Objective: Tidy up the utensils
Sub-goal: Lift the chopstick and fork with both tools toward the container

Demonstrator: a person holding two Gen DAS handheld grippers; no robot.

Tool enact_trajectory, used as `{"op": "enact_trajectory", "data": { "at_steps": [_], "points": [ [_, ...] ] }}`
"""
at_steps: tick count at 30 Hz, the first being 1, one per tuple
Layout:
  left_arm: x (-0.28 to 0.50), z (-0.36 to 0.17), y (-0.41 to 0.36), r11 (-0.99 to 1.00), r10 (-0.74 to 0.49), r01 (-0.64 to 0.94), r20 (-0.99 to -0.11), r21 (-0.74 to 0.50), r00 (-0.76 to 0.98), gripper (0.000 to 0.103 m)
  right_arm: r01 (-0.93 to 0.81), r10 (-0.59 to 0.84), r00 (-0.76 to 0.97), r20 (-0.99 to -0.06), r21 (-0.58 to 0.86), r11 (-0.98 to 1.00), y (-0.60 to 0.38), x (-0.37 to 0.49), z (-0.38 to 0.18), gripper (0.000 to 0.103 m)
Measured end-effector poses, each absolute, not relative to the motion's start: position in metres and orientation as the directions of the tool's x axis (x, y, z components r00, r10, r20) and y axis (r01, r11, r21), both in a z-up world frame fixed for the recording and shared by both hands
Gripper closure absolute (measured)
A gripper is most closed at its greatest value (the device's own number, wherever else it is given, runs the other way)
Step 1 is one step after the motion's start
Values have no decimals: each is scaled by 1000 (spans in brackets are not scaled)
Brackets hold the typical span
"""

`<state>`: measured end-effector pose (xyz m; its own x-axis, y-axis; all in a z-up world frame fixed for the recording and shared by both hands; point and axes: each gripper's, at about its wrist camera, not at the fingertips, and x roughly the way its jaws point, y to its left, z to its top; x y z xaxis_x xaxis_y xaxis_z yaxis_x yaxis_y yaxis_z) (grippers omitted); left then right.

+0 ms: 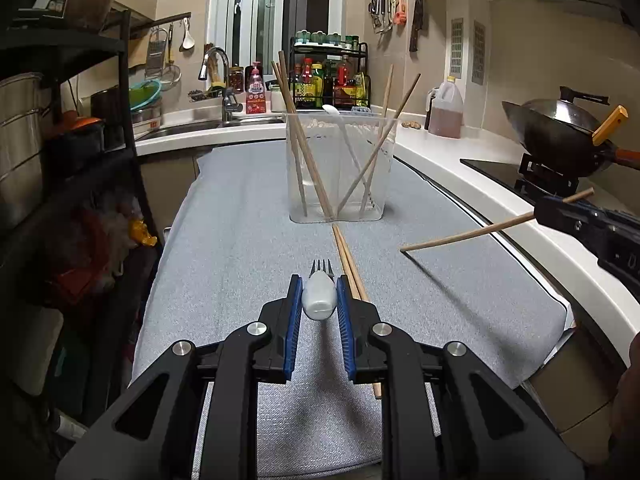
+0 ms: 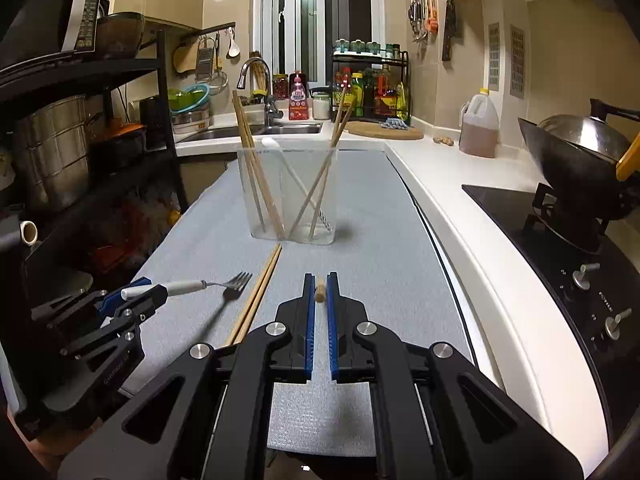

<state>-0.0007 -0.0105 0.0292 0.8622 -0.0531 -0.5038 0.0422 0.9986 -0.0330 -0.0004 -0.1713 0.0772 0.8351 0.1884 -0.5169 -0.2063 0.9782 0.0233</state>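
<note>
My left gripper [image 1: 319, 286] is shut on the white handle of a fork [image 1: 319, 300], tines pointing ahead, held above the grey mat [image 1: 240, 208]. From the right wrist view the same fork [image 2: 208, 285] sticks out of the left gripper [image 2: 154, 292] at the lower left. My right gripper [image 2: 319, 284] is shut on a single wooden chopstick [image 2: 319, 291], seen end-on; in the left wrist view that chopstick [image 1: 480, 232] slants out of the right gripper [image 1: 560, 210]. A pair of chopsticks [image 1: 348, 260] lies on the mat. A clear holder [image 1: 338, 168] with chopsticks and a white spoon stands ahead.
A black shelf rack [image 1: 80, 160] with pots lines the left side. The white counter [image 1: 460, 160] runs along the right with a stove and wok [image 1: 560, 128], an oil jug [image 1: 446, 110] and a sauce rack [image 1: 330, 76]. The sink [image 1: 200, 126] lies behind the mat.
</note>
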Motion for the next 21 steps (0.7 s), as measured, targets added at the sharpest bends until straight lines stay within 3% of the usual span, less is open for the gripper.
{"op": "enact_trajectory", "data": {
  "at_steps": [21],
  "points": [
    [31, 78, 27, 981, -140, 55, -488, -186, 862, 86, -246, 241, 852, -465, 51, 968, -170, 34, 121, 97]
  ]
}}
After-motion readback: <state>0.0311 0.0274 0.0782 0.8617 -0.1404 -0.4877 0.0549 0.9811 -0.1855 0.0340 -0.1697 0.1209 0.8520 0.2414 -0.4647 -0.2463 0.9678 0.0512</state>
